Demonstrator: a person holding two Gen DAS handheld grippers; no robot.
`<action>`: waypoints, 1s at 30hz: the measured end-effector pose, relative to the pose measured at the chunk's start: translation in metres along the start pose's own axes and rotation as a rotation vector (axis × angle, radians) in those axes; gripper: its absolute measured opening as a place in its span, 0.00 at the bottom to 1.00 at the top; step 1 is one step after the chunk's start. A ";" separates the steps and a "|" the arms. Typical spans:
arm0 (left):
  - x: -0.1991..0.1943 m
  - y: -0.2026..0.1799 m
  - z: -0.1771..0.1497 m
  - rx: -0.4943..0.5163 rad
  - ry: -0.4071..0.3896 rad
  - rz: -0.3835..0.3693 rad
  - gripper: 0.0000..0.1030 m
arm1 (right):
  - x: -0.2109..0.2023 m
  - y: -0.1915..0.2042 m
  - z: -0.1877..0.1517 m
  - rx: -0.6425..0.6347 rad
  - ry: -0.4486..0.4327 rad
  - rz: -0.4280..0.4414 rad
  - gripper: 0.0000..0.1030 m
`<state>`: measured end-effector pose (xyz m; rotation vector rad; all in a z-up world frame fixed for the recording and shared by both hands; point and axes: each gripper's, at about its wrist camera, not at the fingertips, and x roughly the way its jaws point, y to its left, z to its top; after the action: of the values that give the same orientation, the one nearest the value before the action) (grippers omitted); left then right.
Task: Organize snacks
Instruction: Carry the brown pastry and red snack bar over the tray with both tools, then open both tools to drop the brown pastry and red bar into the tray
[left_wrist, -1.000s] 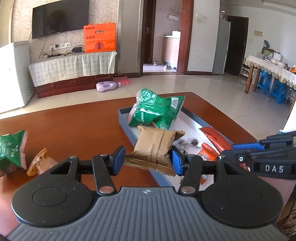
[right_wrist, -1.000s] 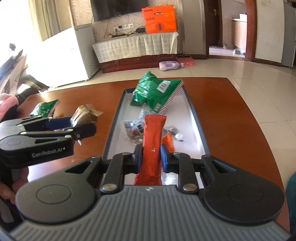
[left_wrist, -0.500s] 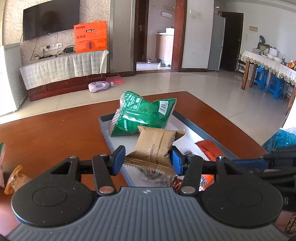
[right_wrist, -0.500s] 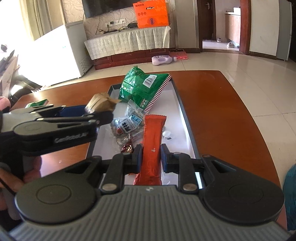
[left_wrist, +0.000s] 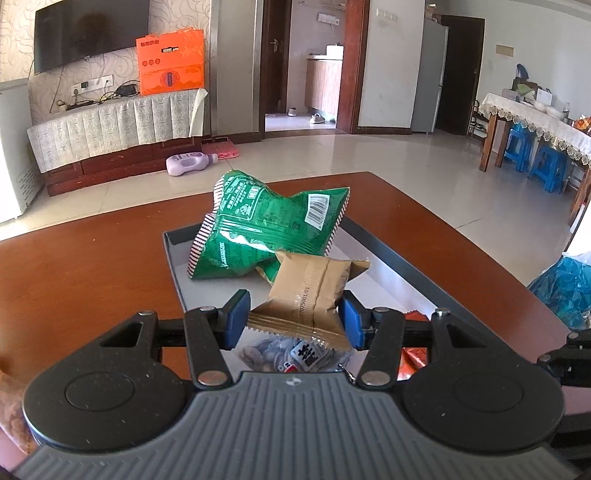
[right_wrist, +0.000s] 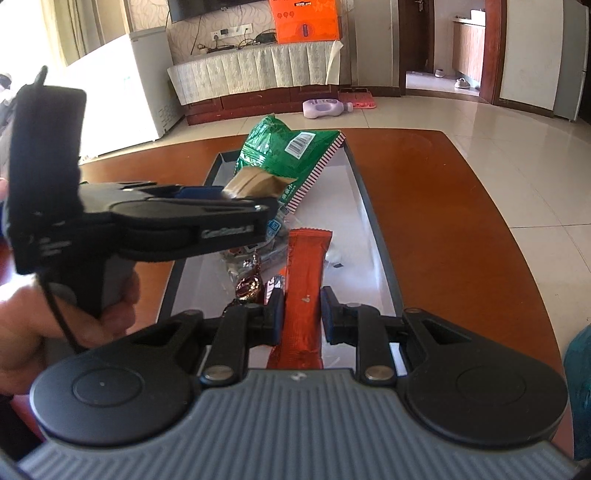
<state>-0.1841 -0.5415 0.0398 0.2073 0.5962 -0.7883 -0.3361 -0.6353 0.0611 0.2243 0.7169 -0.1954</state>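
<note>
My left gripper (left_wrist: 293, 314) is shut on a tan snack packet (left_wrist: 314, 286) and holds it above the grey tray (left_wrist: 173, 266). The same packet (right_wrist: 255, 182) juts from the left gripper (right_wrist: 225, 199) in the right wrist view. A green chip bag (left_wrist: 266, 229) (right_wrist: 291, 155) lies at the tray's far end. My right gripper (right_wrist: 302, 314) is shut on a long red-orange stick packet (right_wrist: 304, 280) over the near end of the tray (right_wrist: 373, 229). Small wrapped sweets (right_wrist: 251, 280) (left_wrist: 291, 354) lie in the tray below.
The tray sits on a red-brown wooden table (left_wrist: 74, 266) (right_wrist: 443, 229). A hand (right_wrist: 33, 325) grips the left tool's handle. A blue plastic bag (left_wrist: 565, 284) lies at the table's right edge. A white freezer (right_wrist: 122, 88) and TV cabinet (left_wrist: 114, 125) stand beyond.
The left gripper has carried the tan packet rightward from beside the tray to above it, crossing in front of the right wrist view. The right gripper keeps still with the red stick.
</note>
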 end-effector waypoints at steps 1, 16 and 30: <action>0.003 0.000 0.000 -0.002 -0.001 0.001 0.57 | 0.001 0.000 0.000 0.002 0.002 0.000 0.24; 0.006 0.003 -0.005 0.006 -0.006 -0.017 0.66 | 0.010 0.014 0.001 -0.029 0.007 -0.062 0.24; -0.029 0.006 -0.002 0.024 -0.050 -0.061 0.86 | 0.018 0.022 0.004 -0.019 -0.001 -0.116 0.32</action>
<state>-0.1965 -0.5190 0.0546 0.1917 0.5480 -0.8579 -0.3151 -0.6175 0.0550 0.1650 0.7312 -0.2994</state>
